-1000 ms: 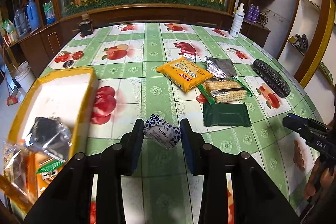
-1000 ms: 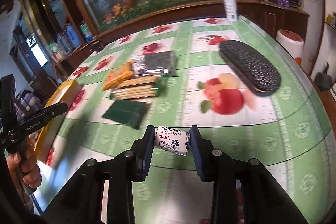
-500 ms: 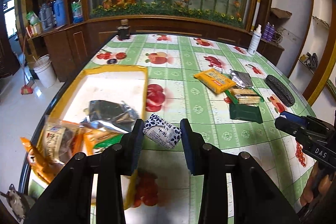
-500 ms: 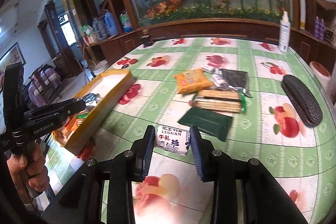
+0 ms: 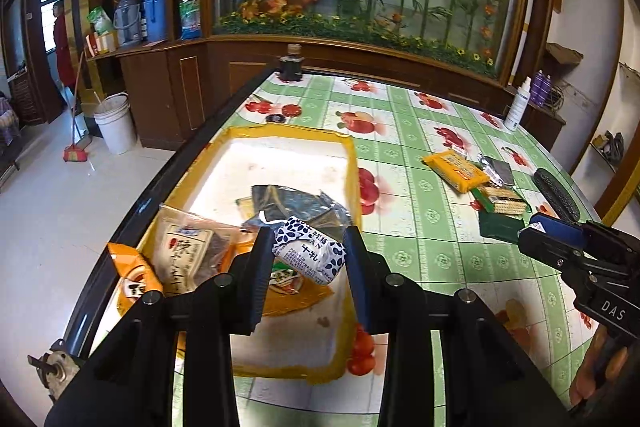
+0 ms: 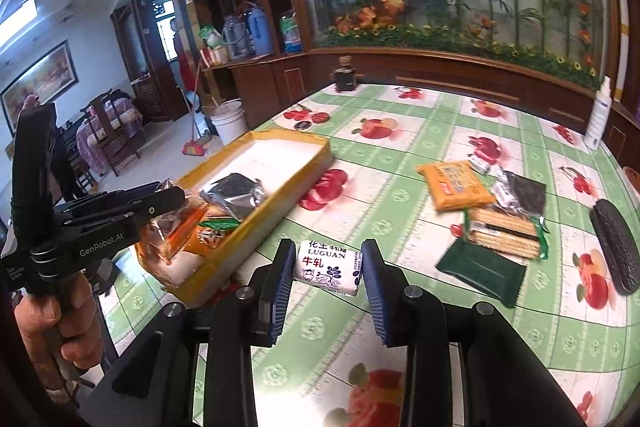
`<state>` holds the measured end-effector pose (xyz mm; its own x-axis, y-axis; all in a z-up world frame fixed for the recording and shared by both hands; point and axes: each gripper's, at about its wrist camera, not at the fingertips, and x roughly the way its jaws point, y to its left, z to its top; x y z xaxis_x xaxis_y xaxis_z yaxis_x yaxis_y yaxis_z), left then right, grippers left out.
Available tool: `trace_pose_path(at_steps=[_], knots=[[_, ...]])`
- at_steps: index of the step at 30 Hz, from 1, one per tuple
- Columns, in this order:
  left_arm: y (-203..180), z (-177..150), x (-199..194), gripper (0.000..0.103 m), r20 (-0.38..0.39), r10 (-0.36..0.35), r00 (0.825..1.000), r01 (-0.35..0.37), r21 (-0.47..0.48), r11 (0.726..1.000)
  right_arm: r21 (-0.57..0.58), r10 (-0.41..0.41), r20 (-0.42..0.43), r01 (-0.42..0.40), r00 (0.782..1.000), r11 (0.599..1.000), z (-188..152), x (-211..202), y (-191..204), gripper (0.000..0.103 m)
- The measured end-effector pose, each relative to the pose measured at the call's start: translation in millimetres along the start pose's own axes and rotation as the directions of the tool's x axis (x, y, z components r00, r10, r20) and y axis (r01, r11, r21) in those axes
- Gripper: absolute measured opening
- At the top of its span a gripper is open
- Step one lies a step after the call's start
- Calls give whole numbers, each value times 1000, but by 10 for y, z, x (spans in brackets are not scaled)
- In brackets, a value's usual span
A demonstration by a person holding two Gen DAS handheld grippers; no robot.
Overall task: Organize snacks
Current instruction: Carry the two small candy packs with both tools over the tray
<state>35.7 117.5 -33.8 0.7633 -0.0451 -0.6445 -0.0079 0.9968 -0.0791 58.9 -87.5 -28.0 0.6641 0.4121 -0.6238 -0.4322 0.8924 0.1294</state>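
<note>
My left gripper [image 5: 308,257] is shut on a white and blue candy packet [image 5: 309,255] and holds it above the yellow tray [image 5: 352,163], over several snack bags [image 5: 188,255] lying in it. My right gripper [image 6: 325,267] is shut on a second white candy packet [image 6: 327,267], above the tablecloth just right of the tray [image 6: 280,211]. Loose on the table lie an orange packet [image 6: 454,185], a silver and black packet [image 6: 524,193], a biscuit pack [image 6: 504,237] and a dark green packet [image 6: 480,267].
A black oblong case [image 6: 616,251] lies at the right table edge. A white spray bottle [image 6: 599,119] and a small dark jar [image 6: 345,75] stand at the far edge. The table's left edge [image 5: 160,183] drops to the floor beside the tray.
Both grippers have swung left with their packets. The left one now hangs over the tray instead of the bare cloth; the right one has come close to the tray's side.
</note>
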Motion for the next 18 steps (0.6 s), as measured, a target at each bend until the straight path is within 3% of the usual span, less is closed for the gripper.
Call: trace_pose_path(at_steps=[9,18], knots=[[325,-29,-14,33,5,47,999,-46,-49,998,-27,74,-26,-74,997,997,114,273,326,35],[574,-87,76,33,-22,85,996,-86,-79,993,-34,189,-80,-192,979,981,280,797,718,34]])
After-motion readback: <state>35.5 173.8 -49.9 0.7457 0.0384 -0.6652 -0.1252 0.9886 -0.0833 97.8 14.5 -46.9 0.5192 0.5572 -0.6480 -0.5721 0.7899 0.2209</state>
